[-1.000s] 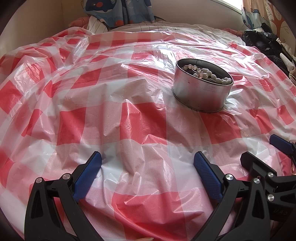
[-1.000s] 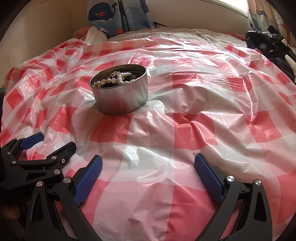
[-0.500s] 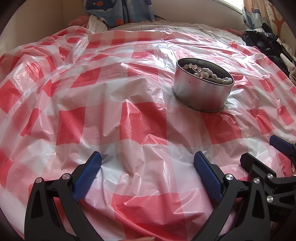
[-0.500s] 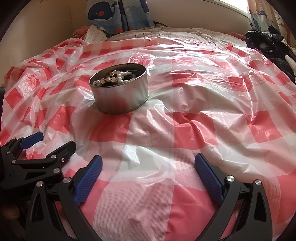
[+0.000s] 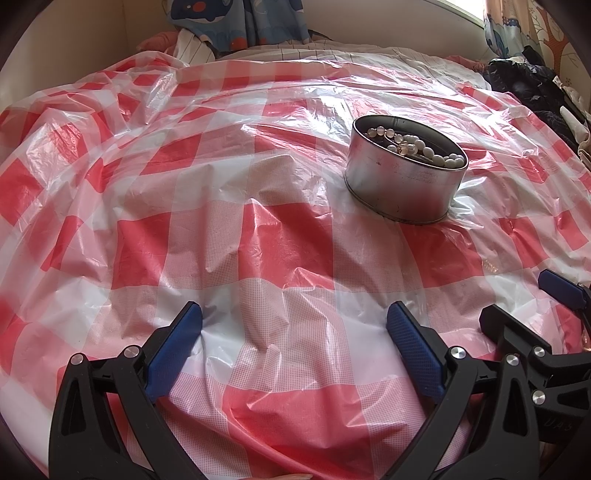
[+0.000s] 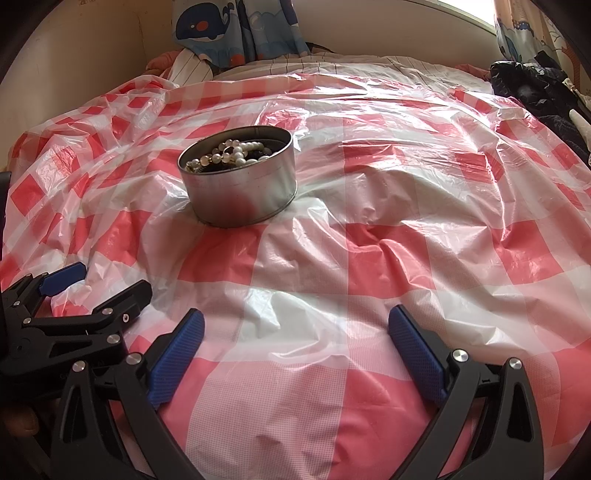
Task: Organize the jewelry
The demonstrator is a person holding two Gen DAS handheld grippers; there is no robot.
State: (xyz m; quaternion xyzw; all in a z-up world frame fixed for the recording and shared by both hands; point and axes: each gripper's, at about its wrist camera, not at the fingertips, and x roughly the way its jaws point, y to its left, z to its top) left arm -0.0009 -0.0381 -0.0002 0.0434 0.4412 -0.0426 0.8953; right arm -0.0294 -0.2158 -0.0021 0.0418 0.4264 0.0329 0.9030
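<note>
A round silver tin [image 5: 404, 184] [image 6: 240, 192] stands on a red and white checked plastic sheet. It holds pearl bead strings [image 5: 417, 146] [image 6: 231, 153] and some dark beads. My left gripper [image 5: 293, 314] is open and empty, low over the sheet, near and to the left of the tin. My right gripper [image 6: 295, 319] is open and empty, near and to the right of the tin. Each gripper shows at the edge of the other's view, the right one [image 5: 535, 295] and the left one [image 6: 96, 280].
The checked sheet [image 5: 258, 236] [image 6: 388, 243] covers a bed and is wrinkled. A whale-print cloth [image 6: 236, 26] and striped bedding [image 6: 332, 62] lie at the back. Dark clothing [image 5: 528, 85] [image 6: 539, 88] is piled at the far right.
Both views have shifted very slightly. The tin, the beads and both open grippers stand as before.
</note>
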